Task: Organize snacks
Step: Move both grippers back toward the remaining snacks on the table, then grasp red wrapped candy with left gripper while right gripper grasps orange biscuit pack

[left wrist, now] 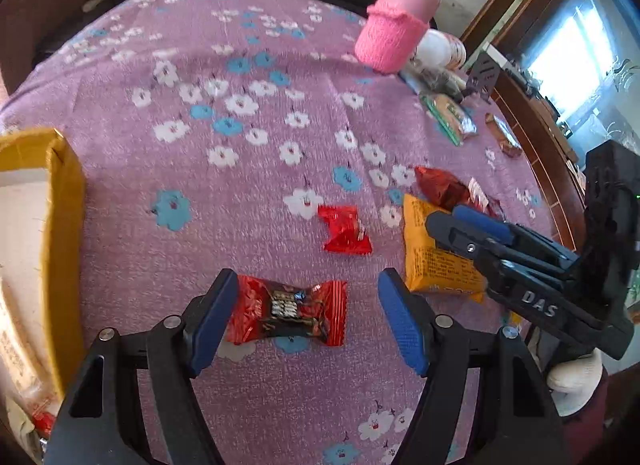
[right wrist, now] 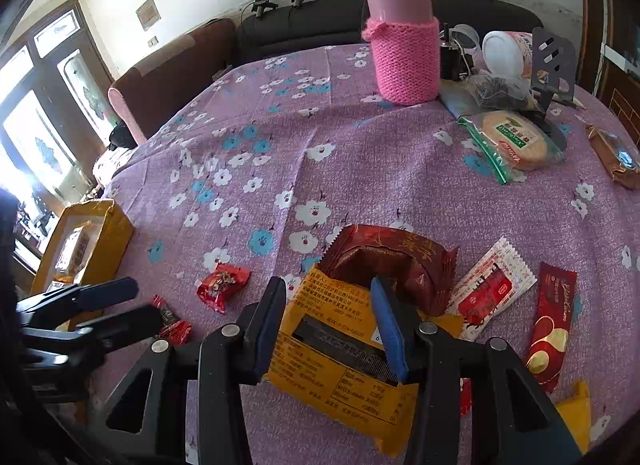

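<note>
Left hand-held gripper (left wrist: 308, 315) is spread wide around a red-and-black candy (left wrist: 286, 313) lying flat on the surface (left wrist: 248, 225), which is covered w/ a purple floral cloth. Left pad sits right at the wrapper's twisted end; can't tell if it touches. Right pad is apart from the other end, purple cloth showing between.

Right hand-held gripper (right wrist: 328, 321) has its jaws partly closed astride a yellow snack pack (right wrist: 340, 369); both pads look pressed against the pack's sides, tho full clamping can't be confirmed. The pack's far edge tucks under a dark red pouch (right wrist: 392, 261).

Just right of that: a white-and-red sachet (right wrist: 490, 289), then a long red bar (right wrist: 550, 325) nr the cloth's right side. A small red candy (left wrist: 346, 231) lies alone between the two grippers, w/ open cloth all around it.

At the left edge of the surface stands a yellow cardboard box (left wrist: 64, 233), its top open, wall upright. Btw box and left gripper the cloth is bare, and the whole middle stretch beyond is bare too.

Far side: a pink flask in a knitted sleeve (right wrist: 402, 45), upright, w/ a bagged round biscuit (right wrist: 514, 141) and a brown bar (right wrist: 614, 157) toward the right edge.
</note>
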The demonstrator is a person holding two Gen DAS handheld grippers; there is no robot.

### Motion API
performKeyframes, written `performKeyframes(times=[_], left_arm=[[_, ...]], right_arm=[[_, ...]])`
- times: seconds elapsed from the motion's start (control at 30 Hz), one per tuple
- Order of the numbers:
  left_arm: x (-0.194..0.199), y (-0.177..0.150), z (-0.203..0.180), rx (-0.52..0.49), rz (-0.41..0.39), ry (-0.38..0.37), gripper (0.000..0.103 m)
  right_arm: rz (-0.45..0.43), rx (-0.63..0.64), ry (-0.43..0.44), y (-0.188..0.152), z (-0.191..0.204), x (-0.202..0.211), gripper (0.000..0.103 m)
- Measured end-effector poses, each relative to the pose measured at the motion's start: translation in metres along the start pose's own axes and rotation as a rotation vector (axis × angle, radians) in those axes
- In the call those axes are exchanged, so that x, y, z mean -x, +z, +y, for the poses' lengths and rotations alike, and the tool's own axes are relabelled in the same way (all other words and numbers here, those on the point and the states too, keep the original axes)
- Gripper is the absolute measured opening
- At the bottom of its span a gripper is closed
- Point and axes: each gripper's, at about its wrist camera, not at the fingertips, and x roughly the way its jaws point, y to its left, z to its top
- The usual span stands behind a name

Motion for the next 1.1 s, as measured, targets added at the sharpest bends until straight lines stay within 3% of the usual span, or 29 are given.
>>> performKeyframes(times=[0.03, 0.1, 0.23, 0.3, 0.37, 0.4, 0.47, 0.6, 0.7, 0.8, 0.9, 1.03, 1.1], left_arm=[[0.003, -0.003, -0.003, -0.031, -0.026, 0.009, 0.072], [0.004, -0.011, -0.007, -0.050, 0.010, -0.022, 0.072], [0.010, -0.033, -0.022, -0.110, 0.117, -0.148, 0.072], [0.018, -0.047, -0.031, -0.162, 0.144, -0.167, 0.072], [0.032, -0.055, -0.038, -0.206, 0.121, -0.155, 0.072], [0.037, -0.056, -0.039, -0.216, 0.105, -0.144, 0.072], [0.045, -0.054, -0.037, -0.204, 0.063, -0.117, 0.072], [0.038, -0.042, -0.025, -0.154, 0.000, -0.093, 0.072], [0.029, -0.040, -0.021, -0.167, 0.002, -0.066, 0.072], [0.032, -0.043, -0.027, -0.248, -0.004, -0.082, 0.072], [0.030, -0.043, -0.042, -0.372, -0.015, -0.021, 0.072], [0.019, -0.041, -0.058, -0.531, -0.016, 0.075, 0.072], [0.012, -0.038, -0.058, -0.556, 0.007, 0.079, 0.072]], right_arm=[[0.016, 0.009, 0.006, -0.003, 0.000, 0.002, 0.049], [0.056, 0.009, 0.040, -0.010, 0.000, 0.008, 0.049], [0.190, -0.095, 0.260, -0.023, -0.012, 0.018, 0.049], [0.165, -0.118, 0.309, -0.026, -0.017, 0.030, 0.048], [0.063, -0.090, 0.250, -0.025, -0.020, 0.045, 0.050], [0.031, -0.073, 0.206, -0.024, -0.021, 0.047, 0.057], [0.009, -0.074, 0.145, -0.025, -0.024, 0.041, 0.064], [0.006, -0.140, 0.215, -0.028, -0.031, 0.017, 0.064], [0.071, -0.165, 0.297, -0.034, -0.033, 0.006, 0.064], [0.113, -0.105, 0.335, -0.046, -0.026, 0.016, 0.064], [0.144, -0.023, 0.349, -0.058, -0.016, 0.025, 0.065], [0.110, 0.084, 0.270, -0.072, 0.002, 0.032, 0.072], [0.086, 0.120, 0.264, -0.076, 0.010, 0.034, 0.075]])
